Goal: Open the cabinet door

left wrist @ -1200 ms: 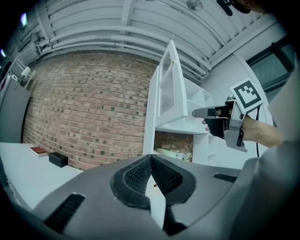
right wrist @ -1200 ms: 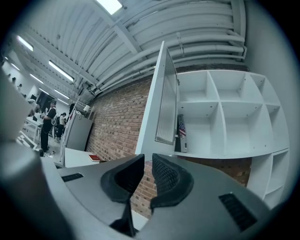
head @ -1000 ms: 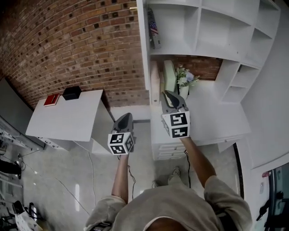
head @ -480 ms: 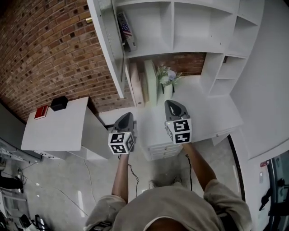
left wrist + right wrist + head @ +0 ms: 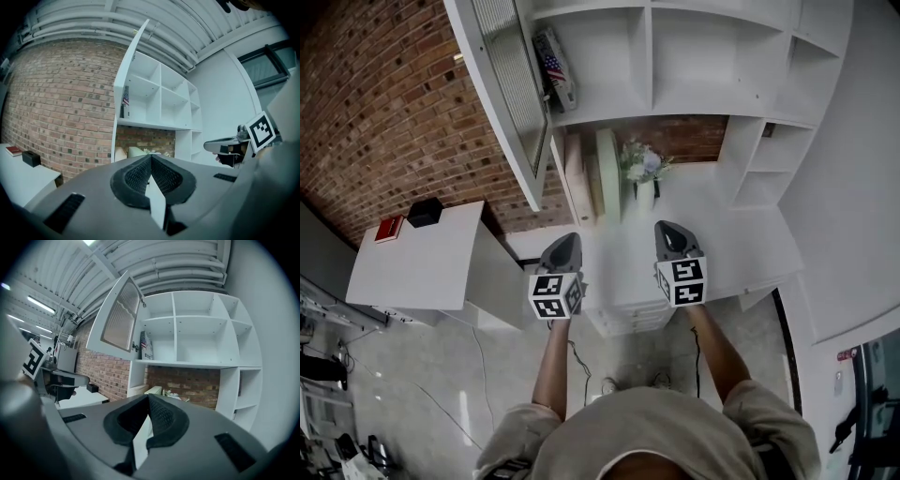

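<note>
The white cabinet door (image 5: pixel 502 84) with a ribbed glass panel stands swung open at the left side of the shelf unit (image 5: pixel 675 56). In the right gripper view the door (image 5: pixel 117 317) hangs out to the upper left, and the left gripper view shows the door (image 5: pixel 129 70) edge-on. My left gripper (image 5: pixel 562 246) and right gripper (image 5: pixel 667 230) are held level side by side, well short of the shelves and touching nothing. Both are shut and empty, as the left gripper (image 5: pixel 151 159) and right gripper (image 5: pixel 149 399) show in their own views.
A white table (image 5: pixel 431 272) at the left carries a red book (image 5: pixel 389 229) and a black box (image 5: pixel 425 212). On the counter (image 5: pixel 741 244) stand a flower vase (image 5: pixel 643 178) and upright boards (image 5: pixel 592 183). A flag-printed book (image 5: pixel 553 70) sits on a shelf. Drawers (image 5: pixel 628 317) lie below.
Both grippers drew back from the shelves, the right one sinking a little. The door now shows its face, swung farther out to the left than before.
</note>
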`<control>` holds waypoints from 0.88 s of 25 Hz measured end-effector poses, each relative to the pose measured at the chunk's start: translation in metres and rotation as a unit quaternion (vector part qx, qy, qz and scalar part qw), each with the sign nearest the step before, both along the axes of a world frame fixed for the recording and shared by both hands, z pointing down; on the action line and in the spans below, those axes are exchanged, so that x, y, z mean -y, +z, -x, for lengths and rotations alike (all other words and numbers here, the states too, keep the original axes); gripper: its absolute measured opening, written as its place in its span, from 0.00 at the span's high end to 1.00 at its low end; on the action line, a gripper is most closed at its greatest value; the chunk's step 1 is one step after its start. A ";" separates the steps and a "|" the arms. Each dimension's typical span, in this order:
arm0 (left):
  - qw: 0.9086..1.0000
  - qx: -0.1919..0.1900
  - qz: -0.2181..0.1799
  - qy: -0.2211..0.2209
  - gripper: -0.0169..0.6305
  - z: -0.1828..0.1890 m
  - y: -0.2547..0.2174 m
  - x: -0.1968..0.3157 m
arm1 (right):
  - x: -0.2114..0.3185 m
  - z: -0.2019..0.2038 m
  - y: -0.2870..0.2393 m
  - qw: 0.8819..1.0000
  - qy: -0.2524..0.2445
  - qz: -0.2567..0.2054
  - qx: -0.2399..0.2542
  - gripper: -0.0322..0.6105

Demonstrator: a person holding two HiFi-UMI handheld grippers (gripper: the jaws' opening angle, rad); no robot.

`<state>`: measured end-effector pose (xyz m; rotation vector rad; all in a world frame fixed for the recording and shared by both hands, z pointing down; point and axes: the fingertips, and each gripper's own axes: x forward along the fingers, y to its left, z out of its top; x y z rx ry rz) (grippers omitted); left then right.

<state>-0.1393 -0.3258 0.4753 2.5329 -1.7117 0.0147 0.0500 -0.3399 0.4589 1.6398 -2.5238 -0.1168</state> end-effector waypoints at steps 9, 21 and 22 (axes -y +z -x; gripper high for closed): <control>1.000 -0.001 0.008 -0.012 0.93 -0.022 0.007 0.001 | 0.001 -0.032 0.019 1.000 -0.003 0.013 0.003 0.93; 1.000 0.005 0.018 -0.010 0.93 -0.042 0.018 0.002 | 0.003 -0.055 0.030 1.000 0.004 0.020 0.005 0.93; 1.000 0.005 0.019 -0.009 0.93 -0.043 0.018 0.002 | 0.004 -0.056 0.030 1.000 0.005 0.020 0.005 0.93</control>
